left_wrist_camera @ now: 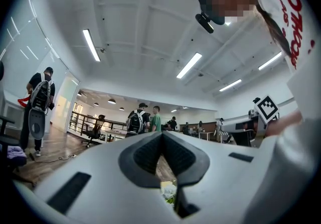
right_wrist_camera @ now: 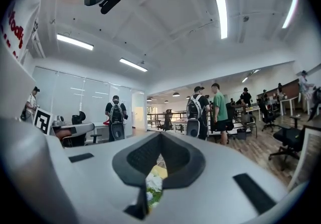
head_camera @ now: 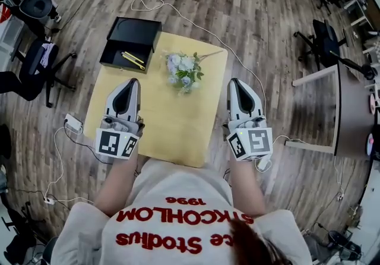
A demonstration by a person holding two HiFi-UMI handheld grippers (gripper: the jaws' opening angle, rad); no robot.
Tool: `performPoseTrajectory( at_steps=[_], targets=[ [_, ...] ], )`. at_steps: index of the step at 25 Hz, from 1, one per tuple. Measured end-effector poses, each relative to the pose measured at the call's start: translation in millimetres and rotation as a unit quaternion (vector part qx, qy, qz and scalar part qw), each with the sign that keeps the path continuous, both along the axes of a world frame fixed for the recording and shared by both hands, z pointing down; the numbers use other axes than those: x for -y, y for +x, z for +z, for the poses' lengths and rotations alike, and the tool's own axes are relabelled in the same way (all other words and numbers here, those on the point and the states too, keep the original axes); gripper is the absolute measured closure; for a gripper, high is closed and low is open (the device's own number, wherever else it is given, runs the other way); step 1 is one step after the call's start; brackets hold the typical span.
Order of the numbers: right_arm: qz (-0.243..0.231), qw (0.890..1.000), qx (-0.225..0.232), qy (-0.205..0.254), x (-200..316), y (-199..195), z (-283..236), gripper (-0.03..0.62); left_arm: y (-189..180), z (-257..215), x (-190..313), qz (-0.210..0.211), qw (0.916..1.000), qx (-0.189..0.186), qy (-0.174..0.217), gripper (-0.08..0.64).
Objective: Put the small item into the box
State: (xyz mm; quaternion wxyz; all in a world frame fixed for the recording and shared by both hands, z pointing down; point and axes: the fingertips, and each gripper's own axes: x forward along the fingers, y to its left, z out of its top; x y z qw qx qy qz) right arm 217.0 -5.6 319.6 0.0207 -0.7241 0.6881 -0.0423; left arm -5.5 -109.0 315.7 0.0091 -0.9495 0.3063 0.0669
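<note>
Left gripper (head_camera: 133, 82): jaws closed together, nothing between them, held over near-left part of wooden table (head_camera: 178, 130). Same reading in left gripper view (left_wrist_camera: 161, 134).

Right gripper (head_camera: 236, 81): jaws closed, empty, held just off table's right edge. Right gripper view (right_wrist_camera: 160, 135) agrees.

Black box (head_camera: 113, 54): open, ahead of left gripper tips, on far-left table corner.

Slim yellow item (head_camera: 133, 59): lying inside box, apart from both grippers.

Flower bunch (head_camera: 185, 71): on table, ahead, between the two grippers.
</note>
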Motion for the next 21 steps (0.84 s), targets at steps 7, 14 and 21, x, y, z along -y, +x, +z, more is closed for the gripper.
performPoseTrajectory(
  at_steps=[7,14,21],
  targets=[
    [0.001,1.0,-0.002,0.002,0.9,-4.0,-3.9,0.589,-2.3,-9.0,0.1,0.005,1.0,-0.006,0.001,0.558],
    [0.009,1.0,0.0,0.002,-1.1,-5.8,-0.6,0.589,-6.4,-8.1,-0.8,0.007,1.0,-0.004,0.001,0.558],
    [0.007,1.0,-0.006,0.009,2.3,-11.6,-10.0,0.589,-12.5,-12.6,2.8,0.005,1.0,-0.008,0.002,0.558]
  ],
)
